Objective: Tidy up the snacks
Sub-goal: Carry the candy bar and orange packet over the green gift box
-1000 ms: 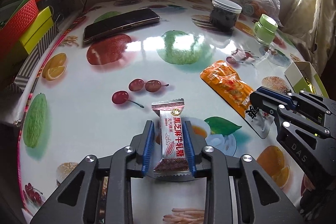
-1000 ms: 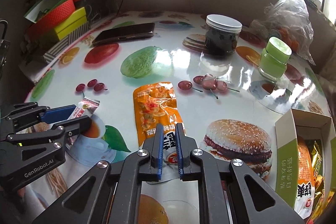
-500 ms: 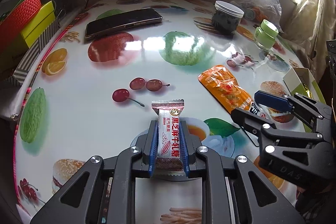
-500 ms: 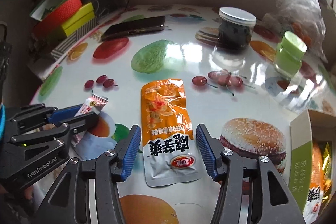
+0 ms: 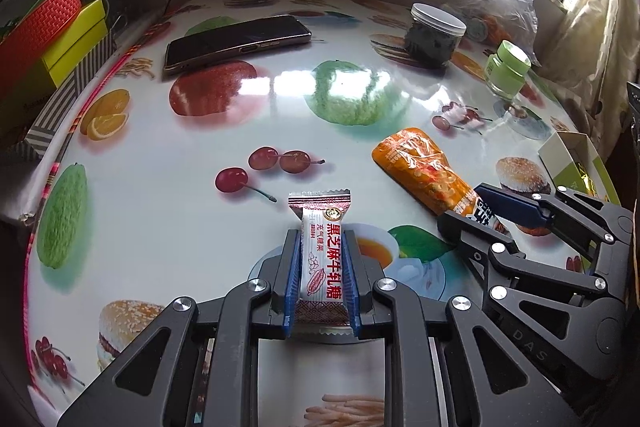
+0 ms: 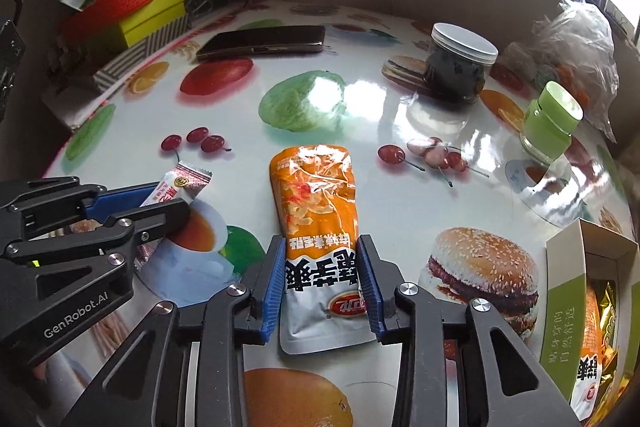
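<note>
- Landmark for all places: the open snack box [image 6: 568, 291] at the bench's right edge; bench [image 5: 168, 227] has a glossy food-print cover.
- Left gripper [image 5: 321, 281]: jaws narrow, clamped on the sides of a small nougat candy wrapper [image 5: 322, 259]. Wrapper lies lengthwise between the pads, far crimped end poking out. Well to the left of the box.
- Right gripper [image 6: 323, 287]: jaws closing, straddling the white lower end of the orange snack pouch [image 6: 316, 223]. Pads sit against or just beside the pouch edges; firm pressure cannot be confirmed. Pouch lies flat on the bench, between candy and box, nearer the box.
- Box already holds similar orange and gold packets, so it is likely the destination for both items.
- Judgement: side grips suit flat, soft packets; each hand takes one item to carry both together. Pouch may buckle or slip if squeezed only at the thin end.
</note>
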The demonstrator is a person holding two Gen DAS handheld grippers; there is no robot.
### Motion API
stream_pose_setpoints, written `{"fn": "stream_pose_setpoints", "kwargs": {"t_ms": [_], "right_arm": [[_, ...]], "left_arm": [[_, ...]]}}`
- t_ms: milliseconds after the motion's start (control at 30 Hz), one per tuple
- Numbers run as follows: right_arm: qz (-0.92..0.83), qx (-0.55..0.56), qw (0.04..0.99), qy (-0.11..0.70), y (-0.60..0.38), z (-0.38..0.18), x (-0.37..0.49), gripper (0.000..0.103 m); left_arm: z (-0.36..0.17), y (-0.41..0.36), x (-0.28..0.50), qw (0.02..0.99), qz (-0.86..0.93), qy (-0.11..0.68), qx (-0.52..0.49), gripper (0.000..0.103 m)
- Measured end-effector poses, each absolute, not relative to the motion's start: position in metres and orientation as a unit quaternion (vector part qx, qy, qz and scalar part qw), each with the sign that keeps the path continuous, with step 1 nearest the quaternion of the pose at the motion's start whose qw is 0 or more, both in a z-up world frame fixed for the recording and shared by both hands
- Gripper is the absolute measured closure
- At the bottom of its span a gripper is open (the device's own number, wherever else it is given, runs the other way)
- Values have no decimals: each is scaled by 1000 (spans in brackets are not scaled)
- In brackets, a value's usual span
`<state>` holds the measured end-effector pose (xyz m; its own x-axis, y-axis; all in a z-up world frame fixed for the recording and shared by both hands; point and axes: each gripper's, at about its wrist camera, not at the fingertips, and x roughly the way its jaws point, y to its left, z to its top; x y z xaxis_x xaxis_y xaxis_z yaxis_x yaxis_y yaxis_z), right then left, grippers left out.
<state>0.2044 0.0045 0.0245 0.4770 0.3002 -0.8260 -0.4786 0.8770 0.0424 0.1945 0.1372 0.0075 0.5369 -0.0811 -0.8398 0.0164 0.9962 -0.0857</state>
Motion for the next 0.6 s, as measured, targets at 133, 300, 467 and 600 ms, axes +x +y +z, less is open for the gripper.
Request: {"fn": "stream_pose_setpoints", "kwargs": {"t_ms": [133,300,467,600], "right_arm": [[227,-91,856,455,2,25,201,71],[219,-80,860,453,-2,26,198,71],[215,-71,863,452,-7,29,191,71],[214,-65,867,445,-9,36,185,71]], "left_arm": [[8,138,193,876,-27,480,-37,83],[9,137,189,876,-27,479,-38,83],[13,134,183,878,-29,476,-35,83],[18,132,178,881,-30,472,-34,83]]}}
